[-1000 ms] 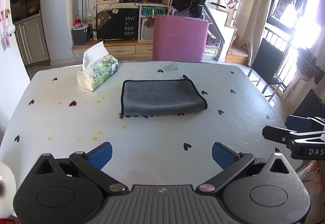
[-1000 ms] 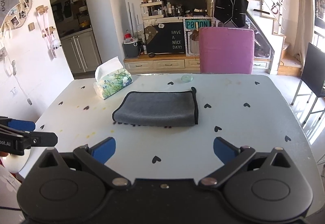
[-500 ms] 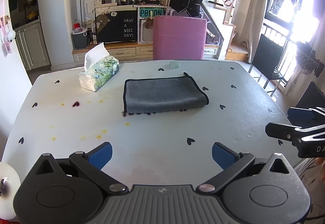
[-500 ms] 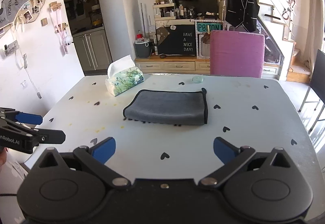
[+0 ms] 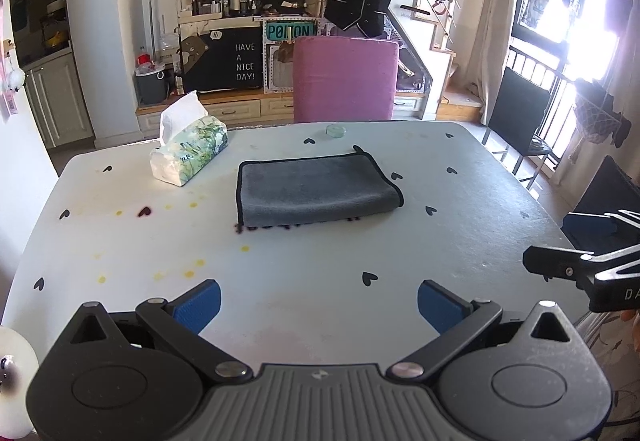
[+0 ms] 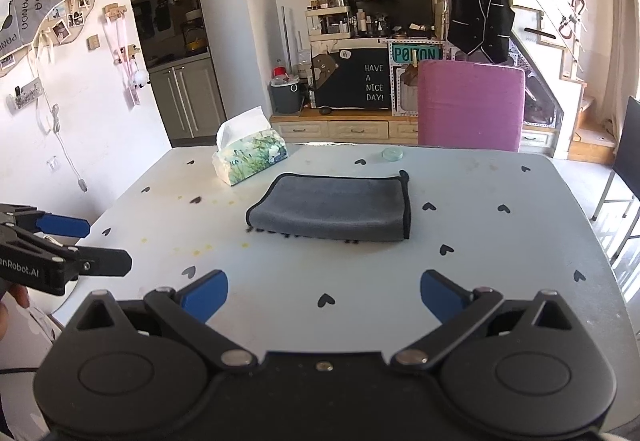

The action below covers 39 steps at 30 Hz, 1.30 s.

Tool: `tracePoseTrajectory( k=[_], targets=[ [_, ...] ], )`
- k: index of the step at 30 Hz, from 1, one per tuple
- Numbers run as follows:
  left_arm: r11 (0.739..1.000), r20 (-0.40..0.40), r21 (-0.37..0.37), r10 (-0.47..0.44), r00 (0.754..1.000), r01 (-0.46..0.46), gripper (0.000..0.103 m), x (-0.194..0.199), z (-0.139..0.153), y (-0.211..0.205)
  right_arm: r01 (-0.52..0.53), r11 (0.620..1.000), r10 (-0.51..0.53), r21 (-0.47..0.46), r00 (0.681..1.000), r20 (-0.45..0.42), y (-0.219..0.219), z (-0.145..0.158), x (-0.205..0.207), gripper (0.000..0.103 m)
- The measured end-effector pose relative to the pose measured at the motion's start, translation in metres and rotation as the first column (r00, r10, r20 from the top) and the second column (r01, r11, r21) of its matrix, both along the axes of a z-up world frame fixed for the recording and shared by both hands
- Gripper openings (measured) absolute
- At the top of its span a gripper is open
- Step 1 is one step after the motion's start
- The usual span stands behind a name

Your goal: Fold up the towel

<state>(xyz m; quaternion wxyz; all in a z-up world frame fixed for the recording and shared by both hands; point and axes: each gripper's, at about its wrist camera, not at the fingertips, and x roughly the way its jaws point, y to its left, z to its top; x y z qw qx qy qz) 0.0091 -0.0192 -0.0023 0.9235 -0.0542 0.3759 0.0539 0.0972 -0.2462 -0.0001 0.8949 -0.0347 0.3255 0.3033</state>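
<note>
Grey towel [image 5: 316,191] lying folded mid-desk [image 5: 320,261], 12 o'clock from both claws. Left claw [image 5: 318,305], right claw [image 6: 324,299] hovering spread, empty. Soft, light cloth; likely pinching bound corners.

White table [image 5: 460,201], towel [image 5: 316,191], tissue pack [image 5: 190,149]

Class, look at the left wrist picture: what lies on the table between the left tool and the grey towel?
In the left wrist view, only bare table with printed black hearts and small yellow stains separates the open left tool from the folded towel.
</note>
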Motion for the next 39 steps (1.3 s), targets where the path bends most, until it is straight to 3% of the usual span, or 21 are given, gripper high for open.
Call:
tracePoseTrajectory(
  k=[39],
  targets=[
    [1.0,-0.012,-0.016,0.017,1.0,-0.017,0.103,-0.0041,-0.0036,0.0039,-0.007,1.0,0.007,-0.001,1.0,-0.005,0.0005,-0.0017,0.0006,0.102]
  ],
)
